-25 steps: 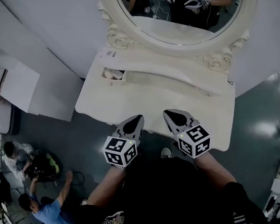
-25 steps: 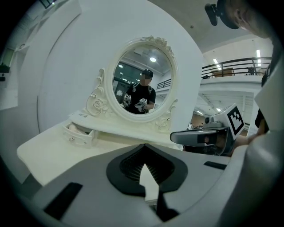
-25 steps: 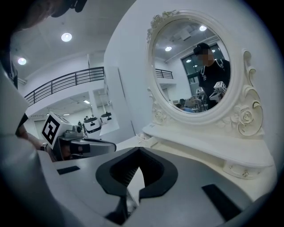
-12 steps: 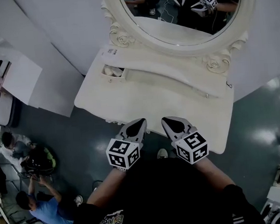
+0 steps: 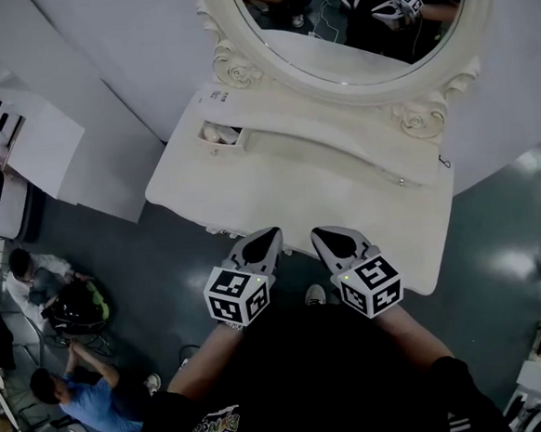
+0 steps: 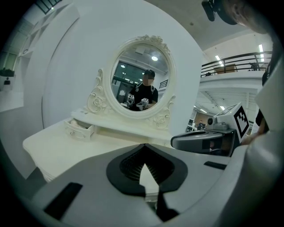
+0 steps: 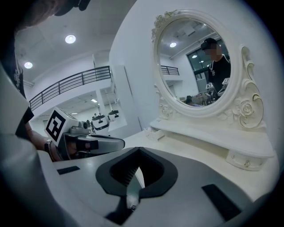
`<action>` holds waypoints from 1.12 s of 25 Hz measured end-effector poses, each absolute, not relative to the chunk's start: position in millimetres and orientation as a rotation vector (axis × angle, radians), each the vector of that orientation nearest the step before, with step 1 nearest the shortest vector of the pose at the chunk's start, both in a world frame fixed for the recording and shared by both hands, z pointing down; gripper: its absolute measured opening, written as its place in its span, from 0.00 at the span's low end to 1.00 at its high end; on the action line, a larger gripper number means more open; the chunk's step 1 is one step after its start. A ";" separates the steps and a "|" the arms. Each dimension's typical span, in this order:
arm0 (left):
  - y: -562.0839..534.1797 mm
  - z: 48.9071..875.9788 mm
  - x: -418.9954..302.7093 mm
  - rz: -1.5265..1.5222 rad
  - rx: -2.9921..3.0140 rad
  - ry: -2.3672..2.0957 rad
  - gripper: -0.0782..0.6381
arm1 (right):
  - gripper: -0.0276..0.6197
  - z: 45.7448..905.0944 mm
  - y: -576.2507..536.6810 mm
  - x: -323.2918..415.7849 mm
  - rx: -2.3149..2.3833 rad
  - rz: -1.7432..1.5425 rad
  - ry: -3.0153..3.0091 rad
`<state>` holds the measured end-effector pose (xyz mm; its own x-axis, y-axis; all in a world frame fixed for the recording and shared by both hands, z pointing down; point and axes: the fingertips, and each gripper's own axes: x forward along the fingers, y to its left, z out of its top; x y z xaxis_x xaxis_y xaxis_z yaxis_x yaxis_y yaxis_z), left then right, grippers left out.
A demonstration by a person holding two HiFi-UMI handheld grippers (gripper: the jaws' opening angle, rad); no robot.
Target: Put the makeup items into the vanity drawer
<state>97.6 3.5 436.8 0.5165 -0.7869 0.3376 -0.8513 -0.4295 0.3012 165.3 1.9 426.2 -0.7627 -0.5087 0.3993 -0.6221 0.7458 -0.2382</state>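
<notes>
A grey floor (image 5: pixel 505 238) and white walls are seen around a white desk (image 5: pixel 324 183), on which an oval mirror (image 5: pixel 358 26) is mounted at the rear edge. A small drawer (image 6: pixel 80 130) is set at the rear left corner and is pulled open. Pale things (image 5: pixel 216 134) are seen in it, too small to be named. No makeup item can be made out on the desk top, so the putting-in is judged to be about done. The left tongs (image 5: pixel 265 239) and right tongs (image 5: pixel 328 241) are held side by side just off the front edge, both closed with nothing between them. The drawer lies ahead and to the left, well apart from both, its long axis along the rear edge. The left tongs are the nearer. Pushing it shut is judged to be what is left.
</notes>
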 end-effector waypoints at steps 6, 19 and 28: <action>5.5 438.0 92.3 0.198 2.326 -1.350 0.11 | 0.09 426.7 5.5 160.2 0.873 0.516 -2.640; 10.0 434.5 91.0 0.184 2.333 -1.335 0.11 | 0.09 423.8 10.5 155.5 0.874 0.529 -2.634; 12.2 435.3 93.1 0.176 2.342 -1.339 0.11 | 0.09 425.6 13.3 156.5 0.870 0.519 -2.633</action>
<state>93.1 12.2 435.3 0.5246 -0.7898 0.3178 -0.8452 -0.4381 0.3062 156.5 13.3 425.6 -0.7636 -0.5031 0.4047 -0.6190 0.7487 -0.2373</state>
